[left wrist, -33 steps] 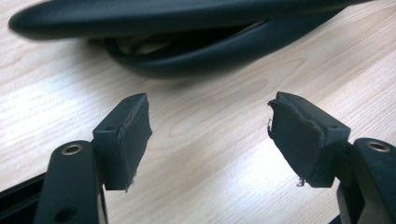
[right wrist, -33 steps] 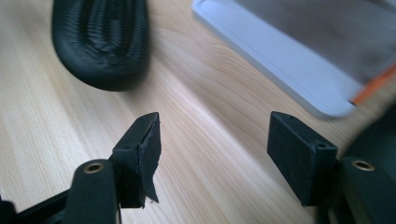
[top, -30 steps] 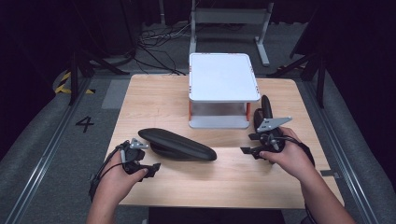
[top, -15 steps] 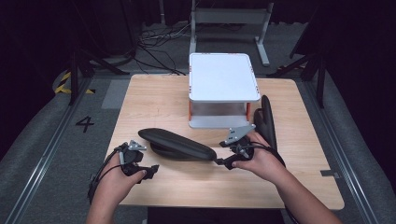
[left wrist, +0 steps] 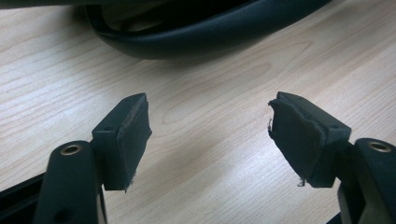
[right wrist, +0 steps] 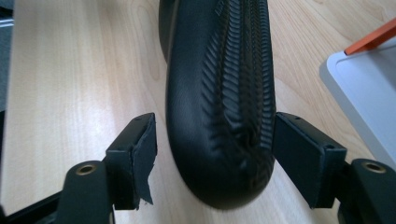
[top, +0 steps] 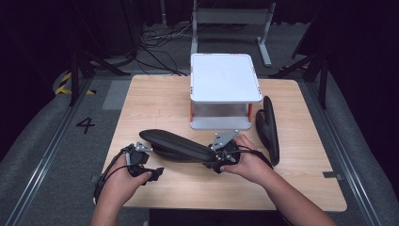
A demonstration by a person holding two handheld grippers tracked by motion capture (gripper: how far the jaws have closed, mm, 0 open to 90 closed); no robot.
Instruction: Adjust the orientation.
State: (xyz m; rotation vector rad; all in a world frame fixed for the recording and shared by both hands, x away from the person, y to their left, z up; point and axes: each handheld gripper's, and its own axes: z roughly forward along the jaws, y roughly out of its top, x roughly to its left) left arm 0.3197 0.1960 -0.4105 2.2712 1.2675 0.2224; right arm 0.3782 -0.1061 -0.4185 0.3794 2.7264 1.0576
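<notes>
The right gripper [right wrist: 214,156] stands with its jaws spread on either side of the end of a black shoe [right wrist: 219,93] that lies sole-up; one pad [right wrist: 299,151] seems to touch the sole's edge while the other pad [right wrist: 140,154] stands a little off, so the pinch is not yet made. In the high view this gripper [top: 217,162] sits at the shoe's [top: 176,146] right end, near the middle of the table's front edge. The left gripper [left wrist: 210,140] is also spread, holding nothing, over bare wood just in front of the shoe's rim [left wrist: 196,37]; from above it [top: 146,172] rests near the front left corner of the table [top: 150,101]. A second black shoe [top: 268,129] lies toward the right edge, just beside a white two-level rack [top: 225,77] standing at the middle of the back edge. Judging by this, the work is barely begun: neither shoe is gripped or lifted, the rack's top is bare, and closing on the near shoe looks to be the step in hand.
</notes>
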